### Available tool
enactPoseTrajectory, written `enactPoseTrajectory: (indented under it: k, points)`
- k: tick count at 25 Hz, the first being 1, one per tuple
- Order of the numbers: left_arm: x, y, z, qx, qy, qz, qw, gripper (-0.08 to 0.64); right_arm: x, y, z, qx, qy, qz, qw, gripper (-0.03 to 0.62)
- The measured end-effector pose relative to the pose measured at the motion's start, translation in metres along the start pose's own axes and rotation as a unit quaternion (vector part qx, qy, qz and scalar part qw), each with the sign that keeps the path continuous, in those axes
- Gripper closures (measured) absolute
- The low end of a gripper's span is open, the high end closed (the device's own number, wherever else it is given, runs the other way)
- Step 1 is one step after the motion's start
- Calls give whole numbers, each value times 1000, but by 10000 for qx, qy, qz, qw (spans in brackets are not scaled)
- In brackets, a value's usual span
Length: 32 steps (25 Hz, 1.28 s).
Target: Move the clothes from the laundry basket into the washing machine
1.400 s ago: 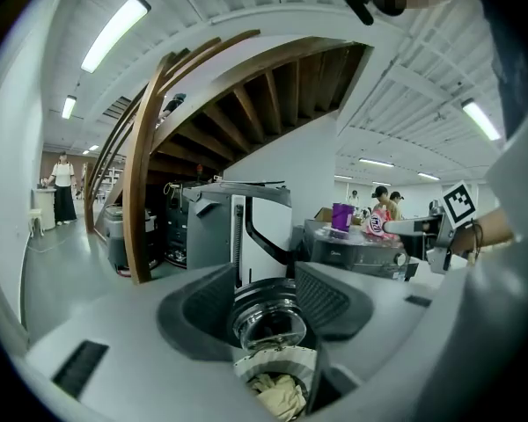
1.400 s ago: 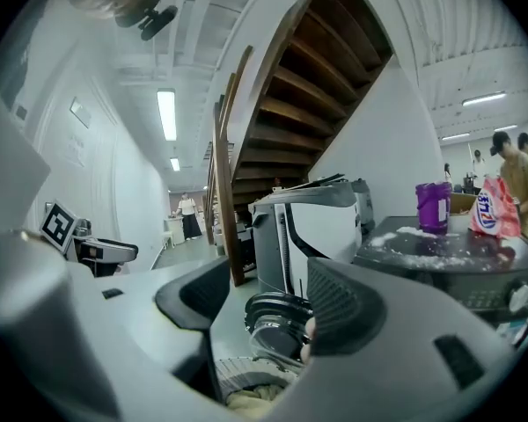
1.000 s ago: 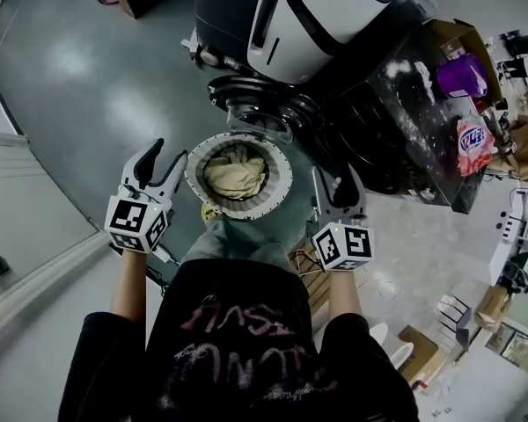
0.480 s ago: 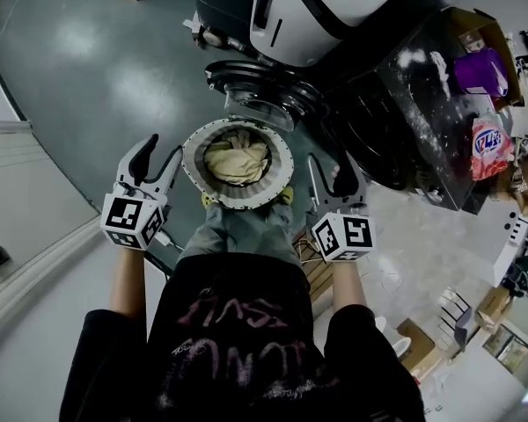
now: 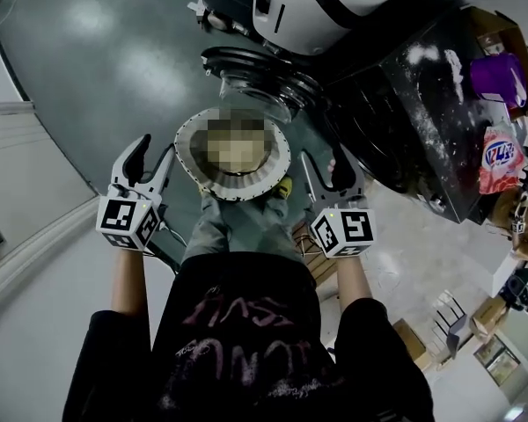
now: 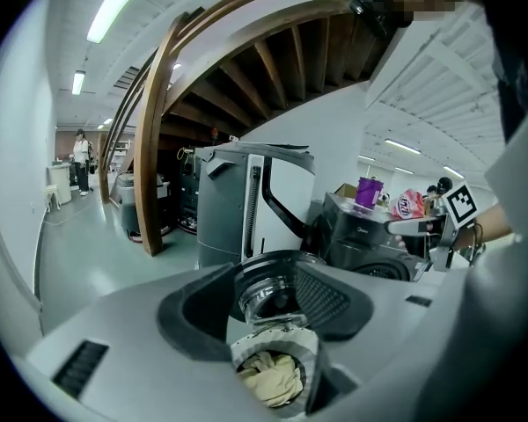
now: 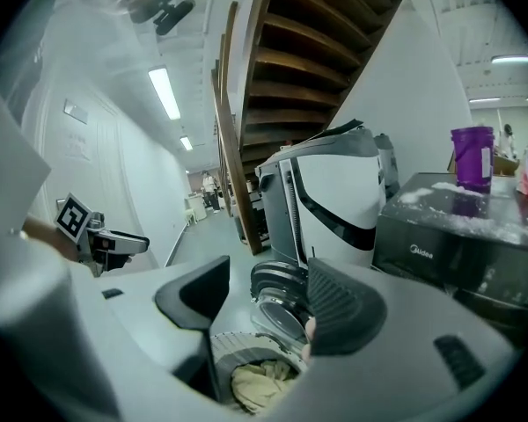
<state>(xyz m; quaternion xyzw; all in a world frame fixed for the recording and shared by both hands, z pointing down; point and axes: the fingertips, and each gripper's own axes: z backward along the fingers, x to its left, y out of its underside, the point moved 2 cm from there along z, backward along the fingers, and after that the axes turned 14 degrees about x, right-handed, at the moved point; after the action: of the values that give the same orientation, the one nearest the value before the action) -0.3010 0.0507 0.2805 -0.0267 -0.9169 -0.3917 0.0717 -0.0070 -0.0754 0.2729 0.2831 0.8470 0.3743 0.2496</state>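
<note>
Washer (image 5: 414,121), black, door open; basket (image 5: 233,190) before it, flanked just beside by left gripper (image 5: 156,152) and right gripper (image 5: 319,163), each with jaws partly spread and empty; cream clothes (image 6: 268,381) heaped in basket, ahead of and below both.

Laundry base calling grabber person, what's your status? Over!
Left gripper, right gripper open, empty, flanking laundry basket. Clothes in it. Washer door open ahead.

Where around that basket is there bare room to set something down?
Free: the grey floor left of the laundry basket. Crowded: the open door just beyond it, and the dark machine top at right, holding a purple jug and a bag.
</note>
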Motion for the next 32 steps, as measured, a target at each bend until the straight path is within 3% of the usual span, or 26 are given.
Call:
enactPoseTrajectory:
  k: [4, 10, 18, 32]
  points:
    - [-5, 11, -8, 163, -13, -125, 9998, 345, -2, 9, -6, 114, -104, 98, 9998, 313]
    - [-15, 25, -19, 588, -58, -909, 9941, 345, 0, 23, -16, 341, -220, 367, 9985, 313]
    - [-18, 50, -34, 824, 18, -1214, 9892, 345, 6, 49, -41, 683, -454, 673, 9944, 313]
    - [-20, 110, -72, 1418, 231, -1611, 9764, 342, 25, 120, -85, 1579, -975, 1631, 9690, 310]
